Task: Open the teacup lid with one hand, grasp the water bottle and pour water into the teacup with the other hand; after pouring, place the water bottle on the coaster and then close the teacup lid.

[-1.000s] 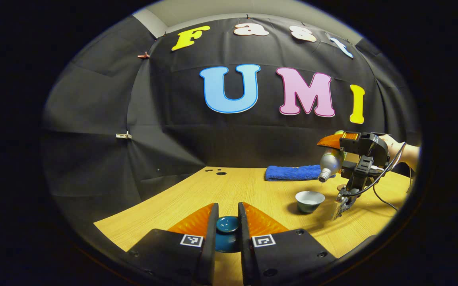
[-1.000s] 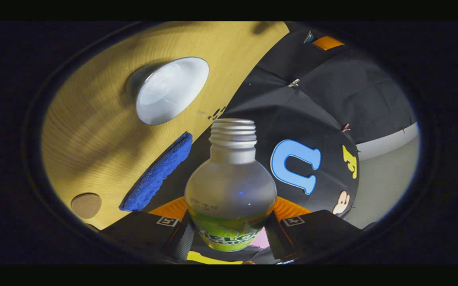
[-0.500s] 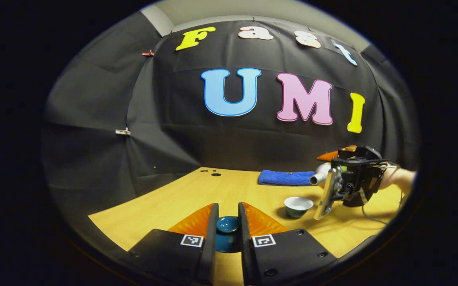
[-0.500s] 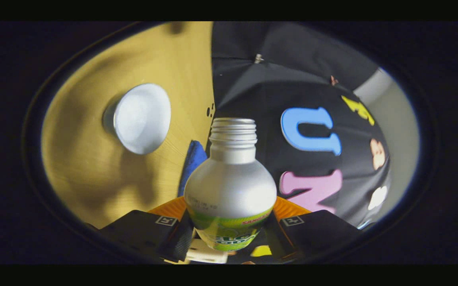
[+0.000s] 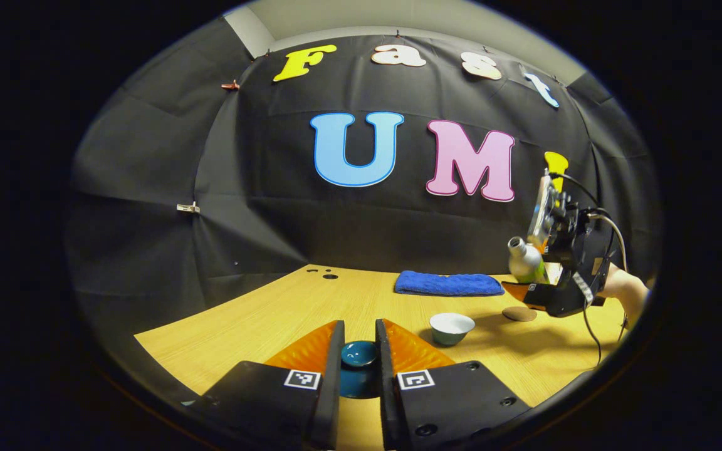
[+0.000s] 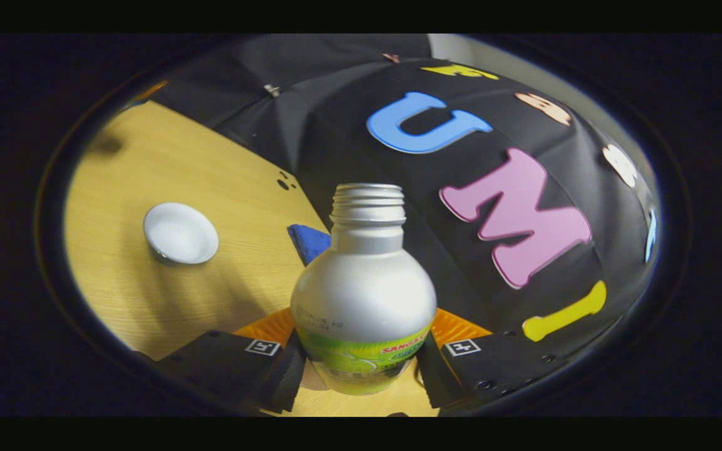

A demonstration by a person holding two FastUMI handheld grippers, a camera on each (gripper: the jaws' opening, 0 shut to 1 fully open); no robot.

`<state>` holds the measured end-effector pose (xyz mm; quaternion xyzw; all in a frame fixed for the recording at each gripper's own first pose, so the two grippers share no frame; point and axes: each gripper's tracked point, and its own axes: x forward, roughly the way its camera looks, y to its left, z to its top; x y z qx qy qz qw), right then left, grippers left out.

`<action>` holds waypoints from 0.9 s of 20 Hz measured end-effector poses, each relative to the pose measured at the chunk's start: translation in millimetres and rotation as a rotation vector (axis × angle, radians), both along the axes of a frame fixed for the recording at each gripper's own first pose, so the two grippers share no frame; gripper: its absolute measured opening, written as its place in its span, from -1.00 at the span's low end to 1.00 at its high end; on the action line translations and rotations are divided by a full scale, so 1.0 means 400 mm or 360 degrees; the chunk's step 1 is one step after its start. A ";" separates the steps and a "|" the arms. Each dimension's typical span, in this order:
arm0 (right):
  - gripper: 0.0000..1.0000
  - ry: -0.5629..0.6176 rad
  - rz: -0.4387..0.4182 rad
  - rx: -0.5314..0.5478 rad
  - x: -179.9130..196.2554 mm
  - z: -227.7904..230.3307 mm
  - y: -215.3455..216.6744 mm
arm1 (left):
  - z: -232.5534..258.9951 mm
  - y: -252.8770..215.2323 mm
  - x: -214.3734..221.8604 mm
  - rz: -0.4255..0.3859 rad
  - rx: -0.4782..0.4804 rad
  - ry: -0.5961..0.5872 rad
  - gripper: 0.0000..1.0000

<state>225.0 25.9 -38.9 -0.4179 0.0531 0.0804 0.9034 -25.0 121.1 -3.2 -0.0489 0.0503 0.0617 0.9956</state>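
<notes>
Bottle coming upright after the pour, lid waiting in my other grip

I am working over the counter [image 5: 286,307], largest thing here, with the blue towel [image 5: 447,283] lying at its far edge at one o'clock. I am holding the water bottle [image 6: 364,294] clamped in the right hand-held gripper [image 6: 361,360], neck up and uncapped, presumably so nothing spills while I am carrying it toward the coaster [image 5: 519,313] at three o'clock of the teacup [image 5: 451,327]. The teacup is standing open, so the lid [image 5: 358,354] is being kept pinched in the left hand-held gripper [image 5: 358,360], clear of the pour. The bottle's label writing I am leaving unread.
</notes>
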 end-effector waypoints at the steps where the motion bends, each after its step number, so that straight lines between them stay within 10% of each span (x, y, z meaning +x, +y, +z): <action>1: 0.55 0.0014 -0.0019 0.0084 -0.003 0.017 -0.020 | -0.003 -0.010 0.005 -0.0004 -0.0003 0.0001 -0.39; 12: 0.59 0.0090 -0.0070 0.1080 -0.143 0.105 -0.142 | -0.009 -0.180 0.052 -0.0188 -0.0002 0.0000 -0.39; 18: 0.60 0.0061 -0.0048 0.1275 -0.058 0.076 -0.156 | 0.018 -0.196 0.055 -0.0226 0.0086 -0.0040 -0.40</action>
